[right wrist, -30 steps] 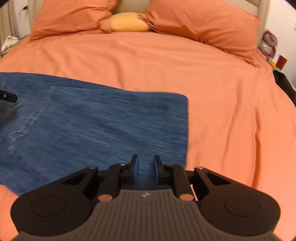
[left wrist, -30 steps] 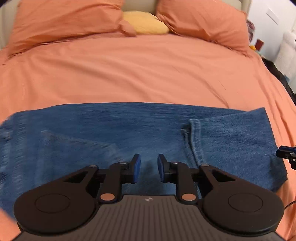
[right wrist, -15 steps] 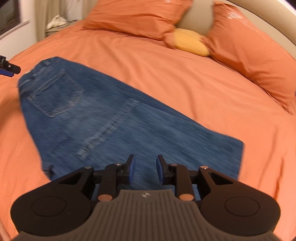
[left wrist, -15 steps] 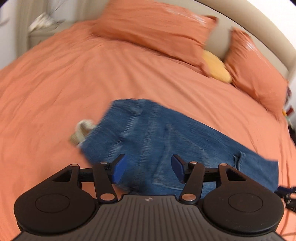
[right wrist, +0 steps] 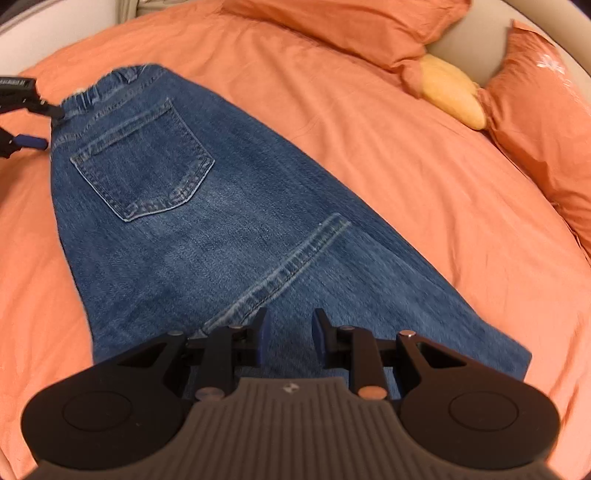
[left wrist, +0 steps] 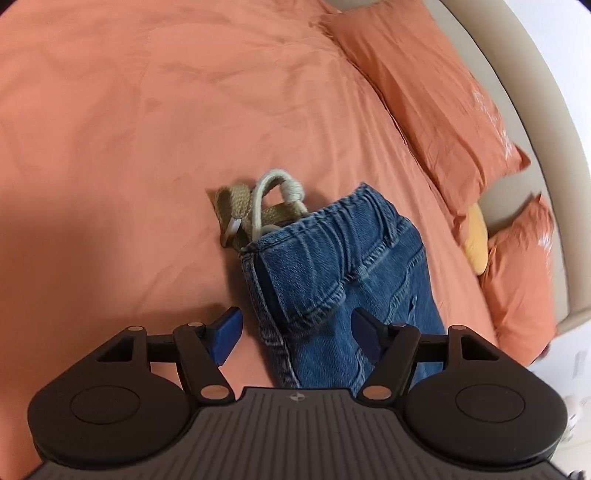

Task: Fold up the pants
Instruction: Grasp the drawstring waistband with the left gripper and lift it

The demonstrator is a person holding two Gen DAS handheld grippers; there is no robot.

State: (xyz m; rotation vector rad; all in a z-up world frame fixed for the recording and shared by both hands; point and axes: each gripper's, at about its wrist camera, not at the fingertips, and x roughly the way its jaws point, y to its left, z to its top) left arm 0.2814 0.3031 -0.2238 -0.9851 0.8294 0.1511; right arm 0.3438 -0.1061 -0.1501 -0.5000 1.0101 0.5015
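Note:
Blue jeans (right wrist: 207, 221) lie flat on the orange bed, back pocket up, waistband toward the far left. In the left wrist view the waistband (left wrist: 332, 236) is close ahead, with a beige rope belt (left wrist: 258, 210) sticking out of it. My left gripper (left wrist: 295, 332) is open wide, its jaws either side of the waistband corner, just above the denim. It also shows in the right wrist view (right wrist: 26, 122) at the waistband. My right gripper (right wrist: 288, 332) is open a little and empty, low over the folded leg end of the jeans.
The orange bedsheet (right wrist: 424, 184) spreads all around the jeans. Two orange pillows (right wrist: 369, 26) and a yellow cushion (right wrist: 454, 92) lie at the headboard (left wrist: 517, 92).
My left gripper swung left to the waistband end and opened wide. My right gripper turned toward the waistband and opened slightly; the jeans have not moved.

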